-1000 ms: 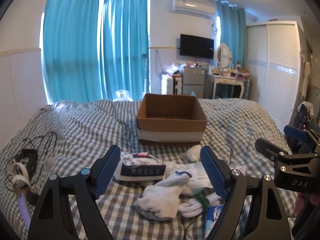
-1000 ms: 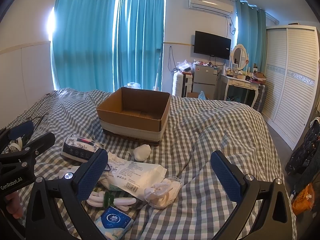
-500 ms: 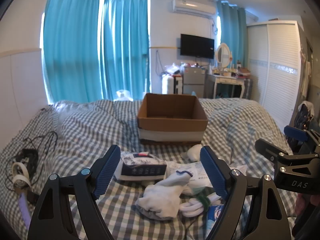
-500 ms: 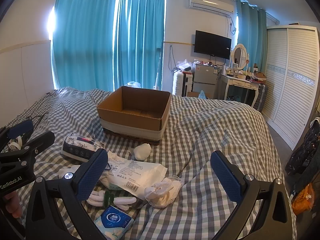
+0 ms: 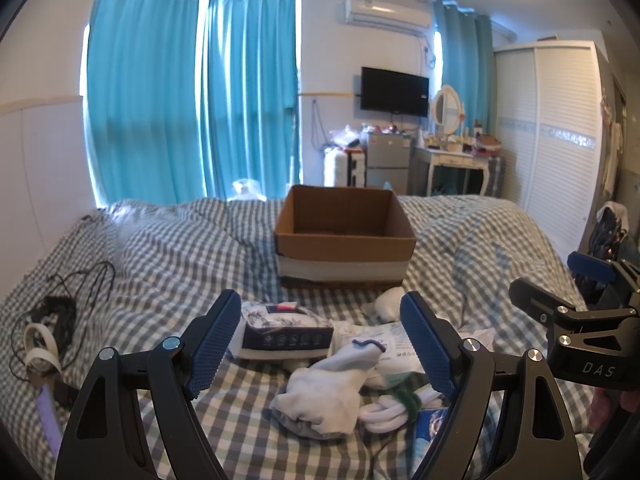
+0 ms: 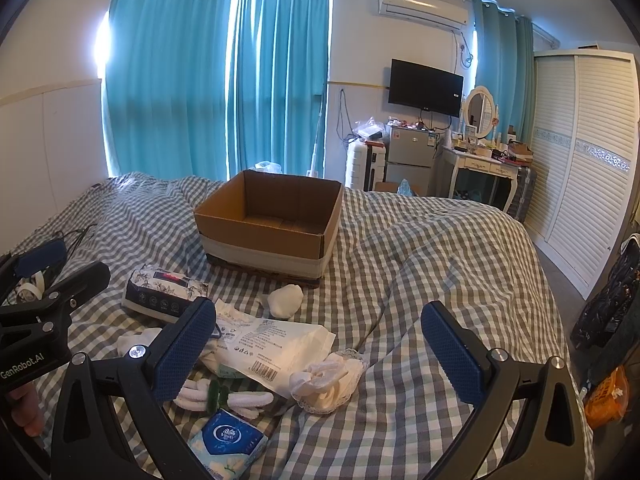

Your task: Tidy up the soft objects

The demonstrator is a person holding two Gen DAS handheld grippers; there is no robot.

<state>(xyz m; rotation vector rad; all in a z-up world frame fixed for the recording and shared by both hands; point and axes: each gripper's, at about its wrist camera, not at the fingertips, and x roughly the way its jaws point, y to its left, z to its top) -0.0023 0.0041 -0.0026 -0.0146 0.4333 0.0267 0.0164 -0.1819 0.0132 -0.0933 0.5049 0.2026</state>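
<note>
Cardboard box (image 6: 268,220) sits open on checked bed (image 6: 420,264); left gripper (image 5: 320,344) and right gripper (image 6: 316,344) fingers spread, holding nothing, above soft-item pile.

One cardboard box (image 6: 268,224). Two tissue packs: one floral (image 6: 164,290), one small blue (image 6: 228,440). One flat white plastic packet (image 6: 276,344). One white sock bundle (image 5: 324,388), one lace-trimmed bundle (image 6: 328,380), one small white ball (image 6: 285,300), one green-banded white roll (image 6: 224,396). Two grippers, four blue fingers (image 6: 182,350).
</note>
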